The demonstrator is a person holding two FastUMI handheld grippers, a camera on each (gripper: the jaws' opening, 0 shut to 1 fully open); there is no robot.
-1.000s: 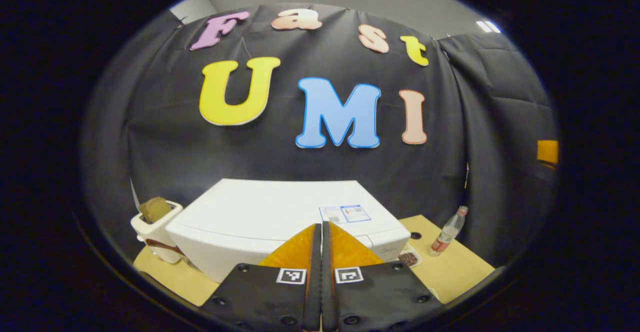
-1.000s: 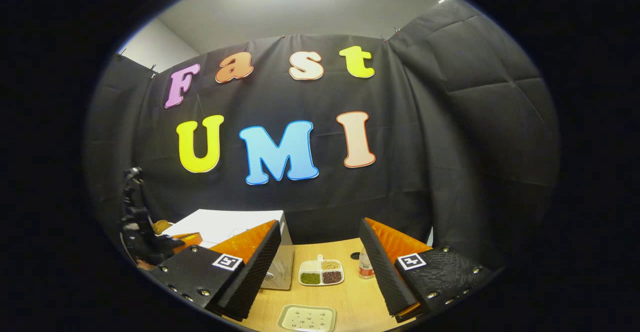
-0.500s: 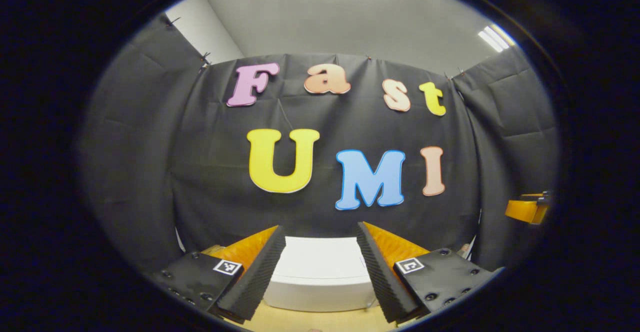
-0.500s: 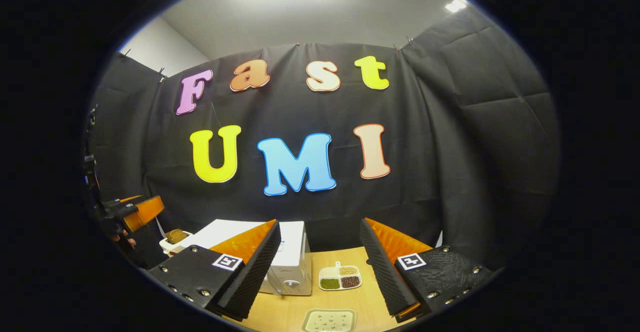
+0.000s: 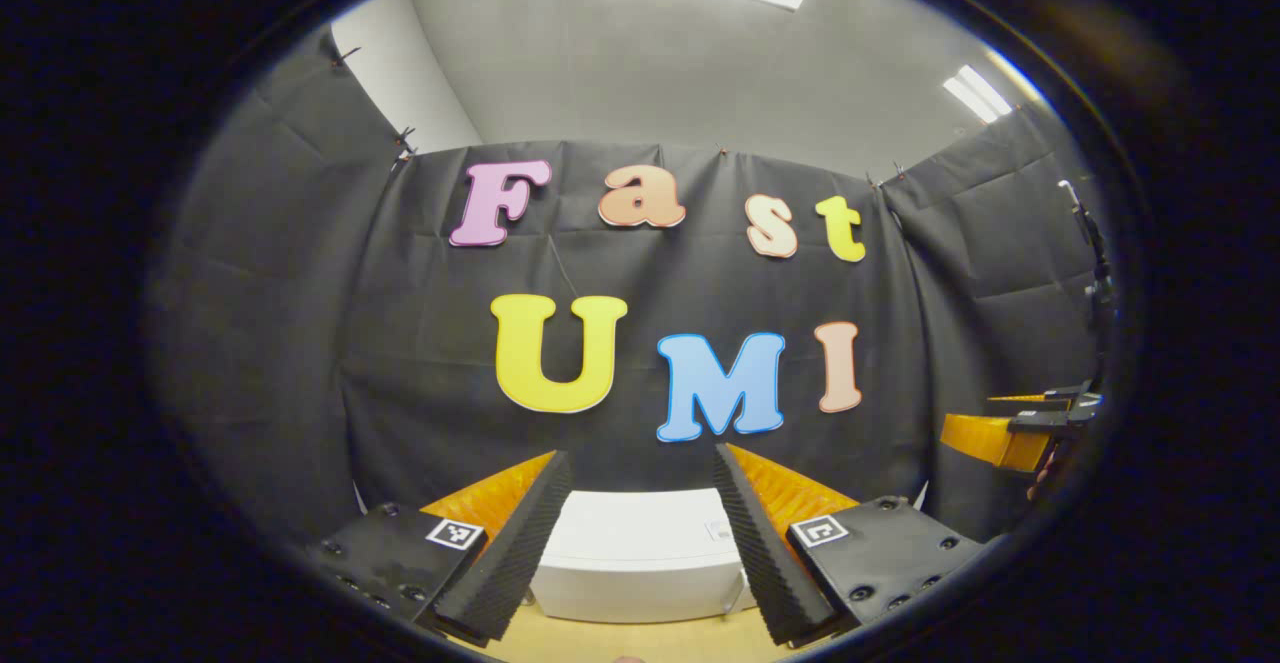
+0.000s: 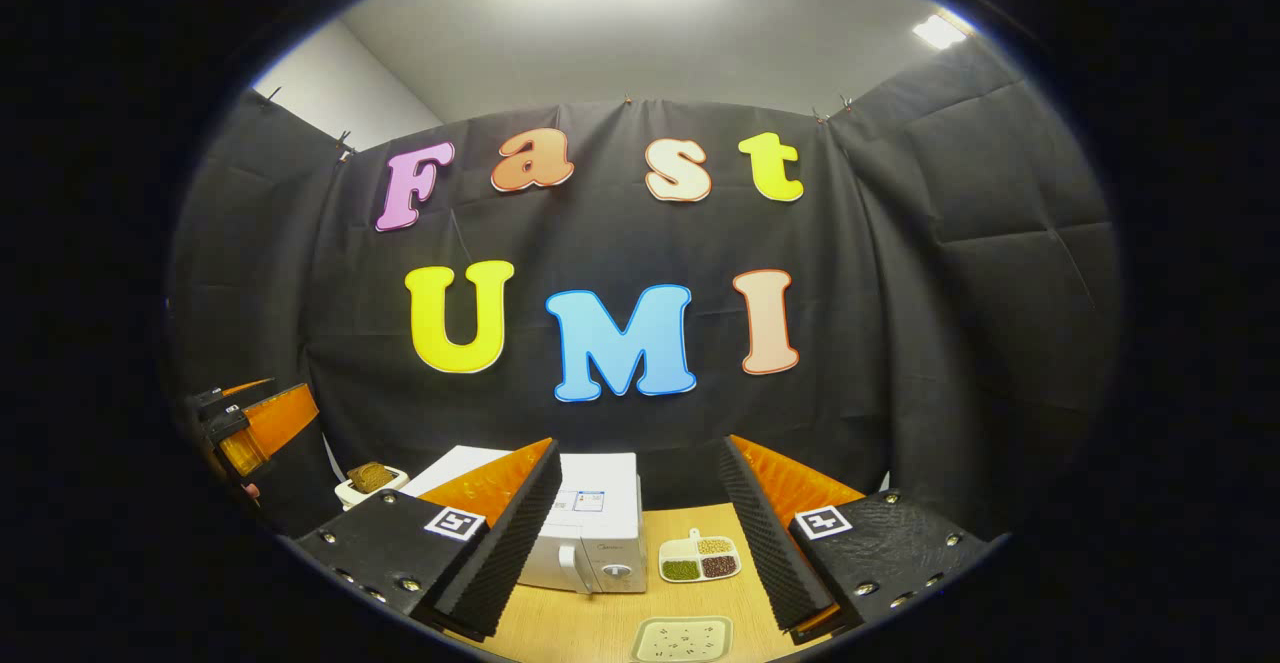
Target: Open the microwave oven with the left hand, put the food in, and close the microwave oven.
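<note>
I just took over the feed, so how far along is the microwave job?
The microwave looks shut, but I cannot tell whether food is inside. Nothing is in hand: the left gripper and right gripper are both open and empty, held back from the table. A divided dish and a tray sit on it. If food isn't in, every step remains.

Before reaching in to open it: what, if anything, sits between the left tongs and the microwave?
Nothing visible does. The left tongs hang open above the table, and the white microwave lies straight ahead between the fingers, its door looking shut in the right gripper view.
</note>
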